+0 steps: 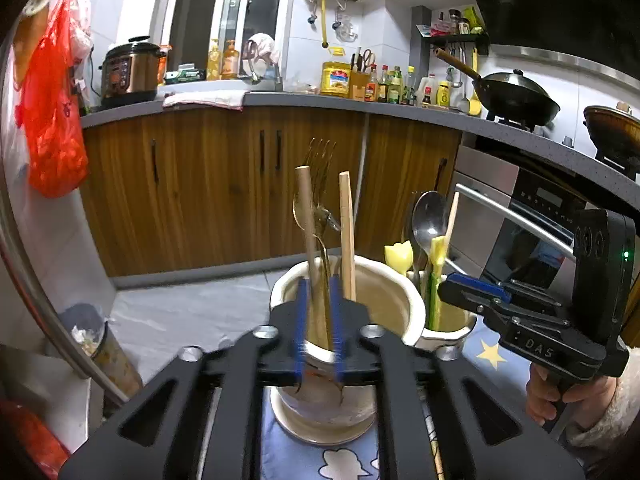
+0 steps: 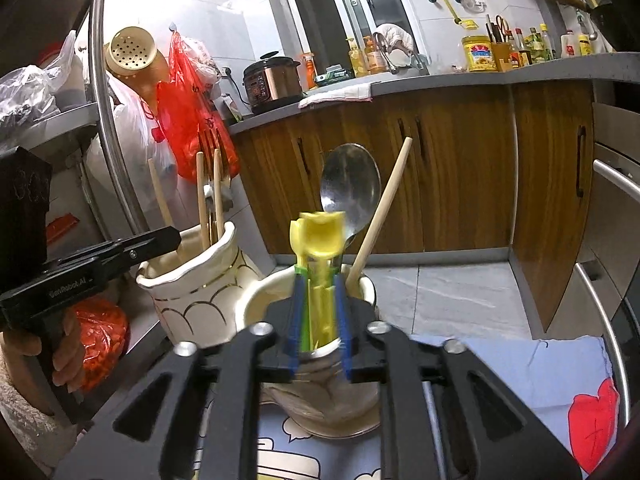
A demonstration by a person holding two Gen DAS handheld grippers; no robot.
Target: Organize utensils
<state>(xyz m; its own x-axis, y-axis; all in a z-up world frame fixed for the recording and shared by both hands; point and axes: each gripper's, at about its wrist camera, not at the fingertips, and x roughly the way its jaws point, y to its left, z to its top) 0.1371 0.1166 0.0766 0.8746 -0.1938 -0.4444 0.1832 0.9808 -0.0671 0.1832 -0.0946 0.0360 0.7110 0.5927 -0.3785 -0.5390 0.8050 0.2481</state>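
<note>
Your left gripper, low centre of its view, is closed on a thin brass-toned fork standing in the left cup. Your right gripper, low centre of its own view, is closed on a yellow plastic utensil with a green stem, standing in the right cup.

To do this step well, as far as can be judged, move each utensil straight along its own axis. A tilt would lever it against the cup rim and could tip the cup. Keep the two grippers apart, since they work side by side.

Both cups are glazed cream ceramic with rounded rims; the left one carries gold scallop lines. They stand just beside each other on a printed blue cloth.

The left cup also holds wooden chopsticks, matte and straight. In the right cup a polished steel spoon stands bowl up, with one wooden stick leaning right.

Beyond, in the upper half of both views, wood-grain cabinets carry a grey counter.
</note>
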